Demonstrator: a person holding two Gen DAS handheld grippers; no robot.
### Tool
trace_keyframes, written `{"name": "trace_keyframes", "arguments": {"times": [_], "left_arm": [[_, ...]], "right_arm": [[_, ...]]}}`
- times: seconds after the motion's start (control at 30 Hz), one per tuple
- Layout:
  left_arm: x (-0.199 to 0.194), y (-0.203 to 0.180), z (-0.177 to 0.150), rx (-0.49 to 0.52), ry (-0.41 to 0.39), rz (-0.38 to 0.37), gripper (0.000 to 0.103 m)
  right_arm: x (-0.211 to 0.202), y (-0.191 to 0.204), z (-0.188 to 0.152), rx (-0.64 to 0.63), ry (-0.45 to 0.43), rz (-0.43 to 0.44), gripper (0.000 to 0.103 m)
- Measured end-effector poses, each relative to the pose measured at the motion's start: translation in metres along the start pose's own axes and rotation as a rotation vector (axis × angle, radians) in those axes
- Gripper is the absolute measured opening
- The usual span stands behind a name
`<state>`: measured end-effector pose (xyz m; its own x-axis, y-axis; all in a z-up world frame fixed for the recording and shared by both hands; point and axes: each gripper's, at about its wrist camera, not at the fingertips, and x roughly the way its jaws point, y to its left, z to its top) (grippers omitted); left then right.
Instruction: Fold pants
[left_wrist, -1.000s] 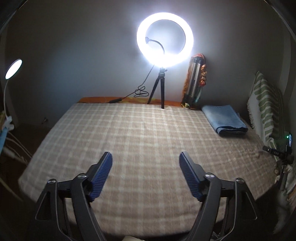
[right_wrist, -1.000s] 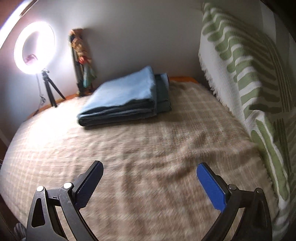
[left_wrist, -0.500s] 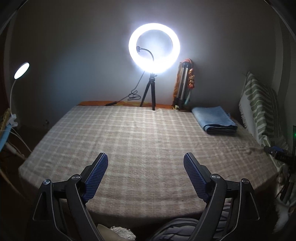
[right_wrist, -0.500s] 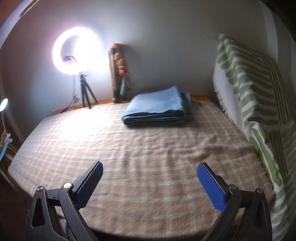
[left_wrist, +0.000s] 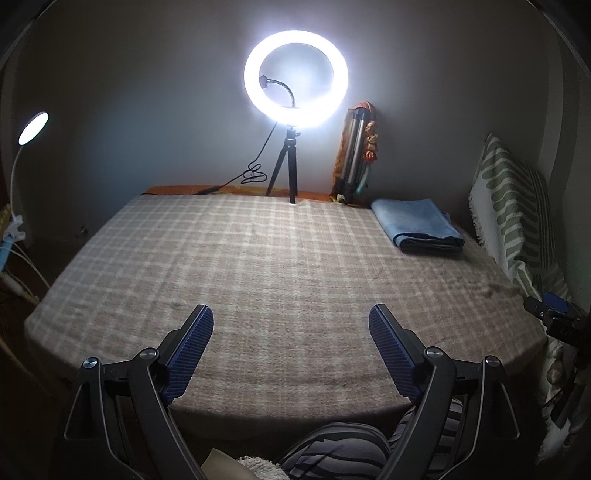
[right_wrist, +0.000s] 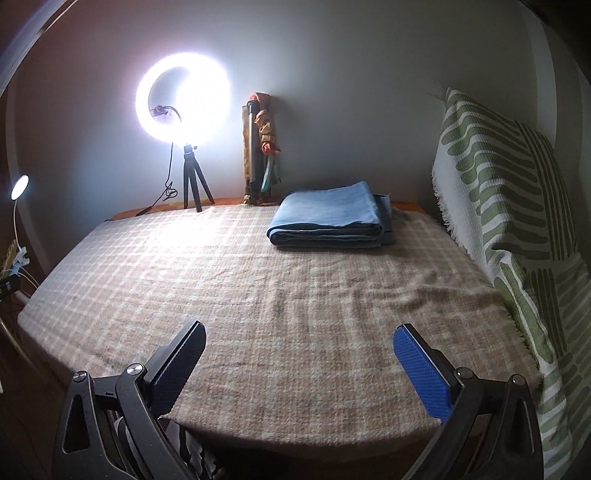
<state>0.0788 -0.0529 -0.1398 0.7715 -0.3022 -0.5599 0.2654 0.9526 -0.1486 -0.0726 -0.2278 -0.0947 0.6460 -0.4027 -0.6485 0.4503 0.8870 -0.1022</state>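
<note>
We see a bed (left_wrist: 258, 266) covered by a beige checked blanket, viewed from its near edge through both wrist cameras. The folded pants (right_wrist: 332, 216) lie as a neat blue stack at the far side of the bed, at about one o'clock in the left wrist view (left_wrist: 417, 225) and at twelve o'clock in the right wrist view, just in front of the wall and near a green-and-white patterned throw (right_wrist: 509, 192) that stands against the three o'clock side.

Our left hand-held gripper (left_wrist: 291, 325) hangs over the near edge of the bed with its blue-padded fingers (left_wrist: 194, 341) spread wide and nothing between them; the pads touch no cloth. Our right hand-held gripper (right_wrist: 301, 339) is likewise spread wide over the near part of the blanket, its fingers (right_wrist: 421, 365) bare, well apart from the pants.

A lit ring light (left_wrist: 295, 79) on a small tripod stands at the far edge of the bed at twelve o'clock in the left view, with a folded tripod wrapped in orange cloth (left_wrist: 356, 151) leaning on the wall just beside it. A small lamp (left_wrist: 33, 127) glows at nine o'clock. Below the left gripper, at six o'clock, a dark striped garment (left_wrist: 343, 450) shows under the bed's edge.
</note>
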Motion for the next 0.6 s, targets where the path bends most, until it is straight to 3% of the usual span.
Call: {"name": "trace_keyframes", "arguments": {"times": [0.6], "left_arm": [[0.0024, 0.0030, 0.0013, -0.007, 0.009, -0.005, 0.088]], "right_arm": [[0.0021, 0.0072, 0.0013, 0.002, 0.002, 0.015, 0.103]]}}
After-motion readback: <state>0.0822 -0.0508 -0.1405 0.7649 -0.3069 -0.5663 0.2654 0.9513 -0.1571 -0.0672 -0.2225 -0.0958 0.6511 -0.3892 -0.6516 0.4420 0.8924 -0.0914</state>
